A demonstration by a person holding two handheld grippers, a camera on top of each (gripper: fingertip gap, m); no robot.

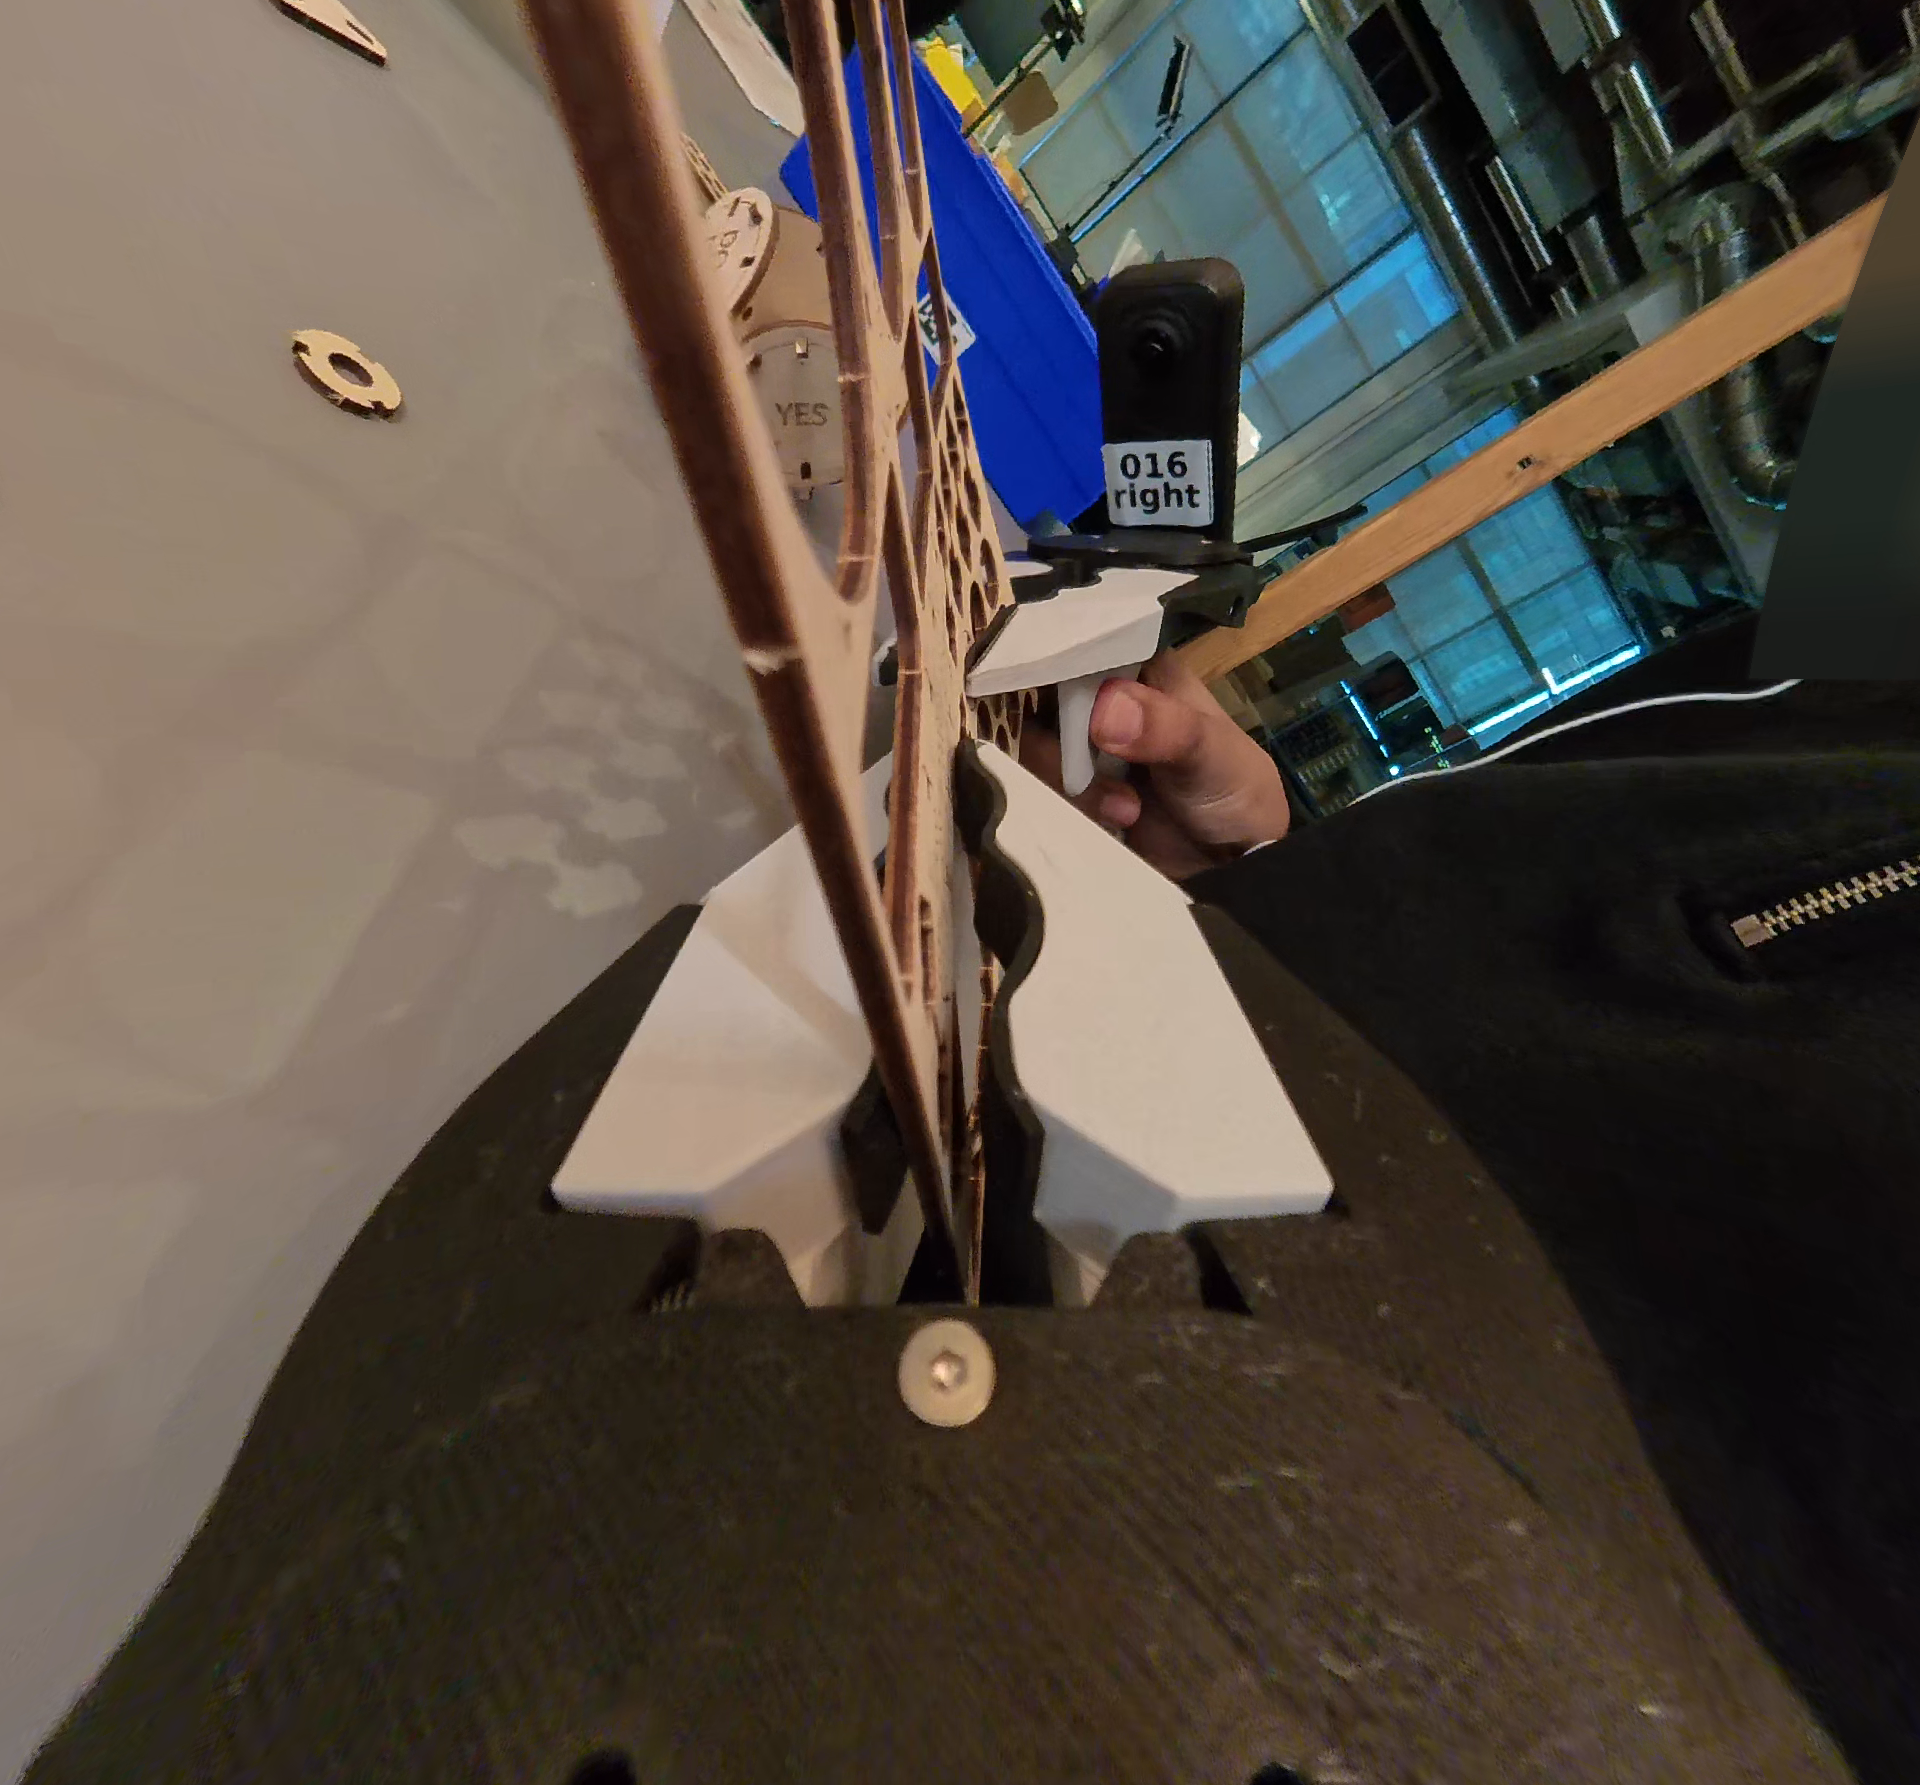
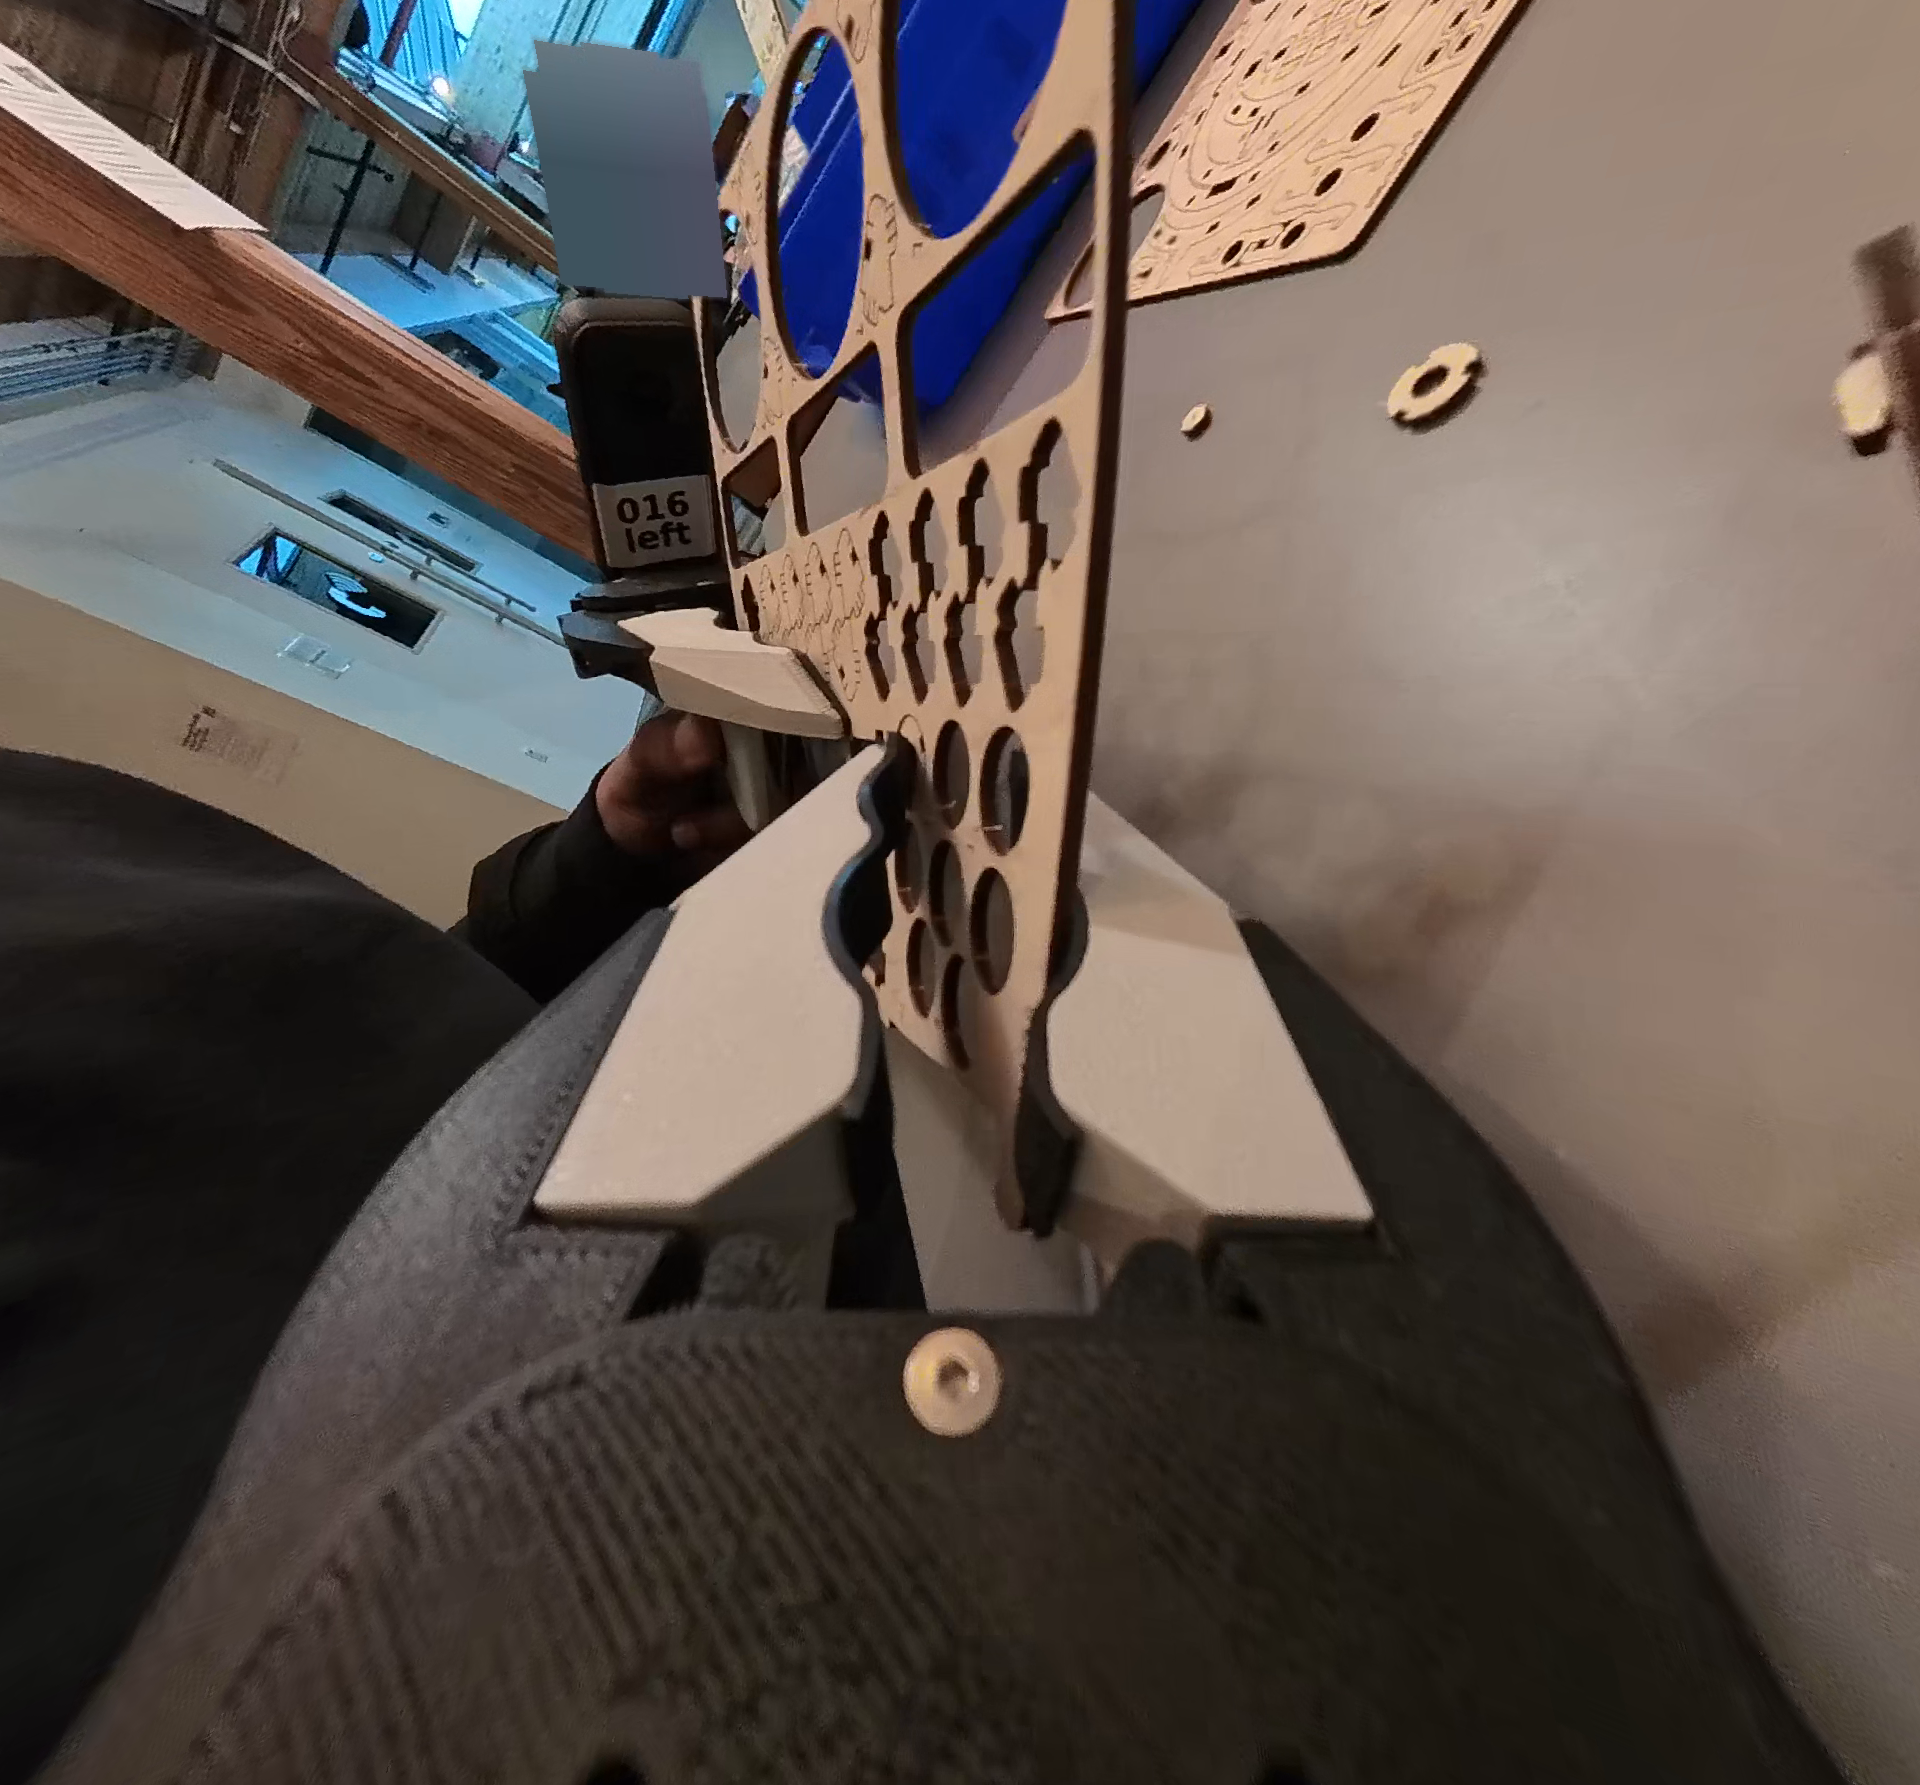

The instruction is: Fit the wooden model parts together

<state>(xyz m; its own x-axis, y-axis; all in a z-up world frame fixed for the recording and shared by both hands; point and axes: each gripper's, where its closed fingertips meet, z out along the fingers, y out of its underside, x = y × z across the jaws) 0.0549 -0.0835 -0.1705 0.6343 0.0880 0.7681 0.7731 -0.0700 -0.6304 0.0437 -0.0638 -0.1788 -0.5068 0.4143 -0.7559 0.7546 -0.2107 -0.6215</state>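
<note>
Plywood sheet [image 2: 940,530], laser-cut and full of holes, is held upright above the grey table [image 2: 1507,696]. Left hand-held gripper [image 1: 951,904] pinches it tight; right hand-held gripper [image 2: 977,904] stands slack around its edge. Probably light, stiff, snappable; grip solid borders.

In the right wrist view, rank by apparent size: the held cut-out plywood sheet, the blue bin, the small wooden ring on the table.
1. Plywood sheet, though nearness to the camera inflates it.
2. Blue bin, partly hidden behind the sheet.
3. Wooden ring, clearly smallest.

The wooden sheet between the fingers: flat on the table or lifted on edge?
Lifted on edge: the wooden sheet stands clear of the grey table.
</note>
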